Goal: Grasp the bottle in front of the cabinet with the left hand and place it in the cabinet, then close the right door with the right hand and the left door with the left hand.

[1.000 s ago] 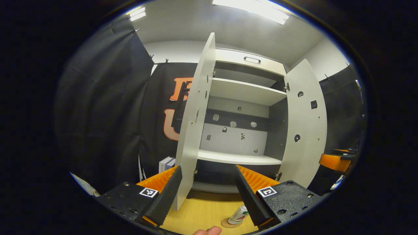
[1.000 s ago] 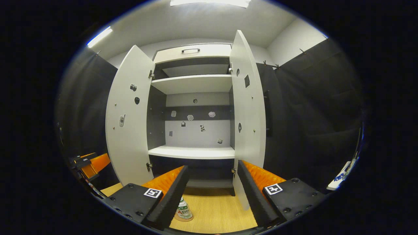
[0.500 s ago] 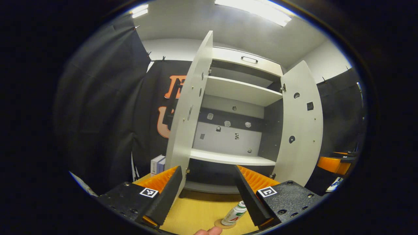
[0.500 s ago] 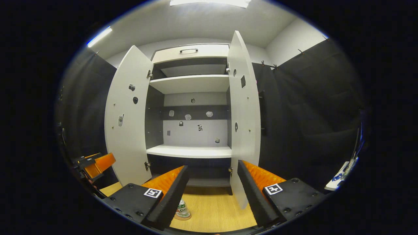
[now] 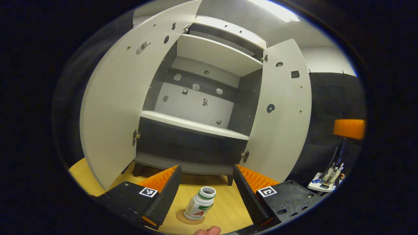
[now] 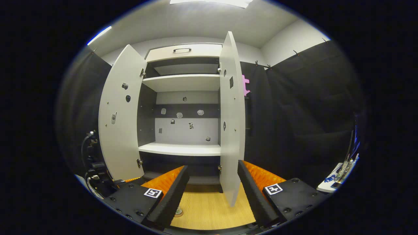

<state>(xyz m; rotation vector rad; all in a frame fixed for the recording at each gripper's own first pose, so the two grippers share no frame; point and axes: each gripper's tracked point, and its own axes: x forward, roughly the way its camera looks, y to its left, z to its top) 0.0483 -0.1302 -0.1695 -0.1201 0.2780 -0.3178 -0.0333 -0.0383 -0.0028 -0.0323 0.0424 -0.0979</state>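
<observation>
A small white bottle (image 5: 200, 204) with a green band and an open mouth stands on a round coaster on the wooden surface in front of the cabinet. My left gripper (image 5: 206, 168) is open just above it, one finger on each side, not touching it. The white cabinet's left door (image 5: 114, 107) and right door (image 5: 281, 114) stand open, showing a bare shelf (image 5: 192, 124). My right gripper (image 6: 213, 166) is open and empty, facing the cabinet, with the right door (image 6: 232, 124) edge-on before it. Its left finger hides most of the bottle (image 6: 178, 211).
A fingertip of a hand (image 5: 207, 231) shows at the bottom edge. The other gripper (image 5: 348, 129) hangs at the far right. A white stand with small items (image 5: 326, 178) sits low on the right. The wooden surface (image 6: 212, 209) runs up to the cabinet's base.
My left gripper has swung in front of the cabinet and dipped down, so the bottle now sits between its fingers. The right gripper view has drifted slightly; the right door looks more edge-on.
</observation>
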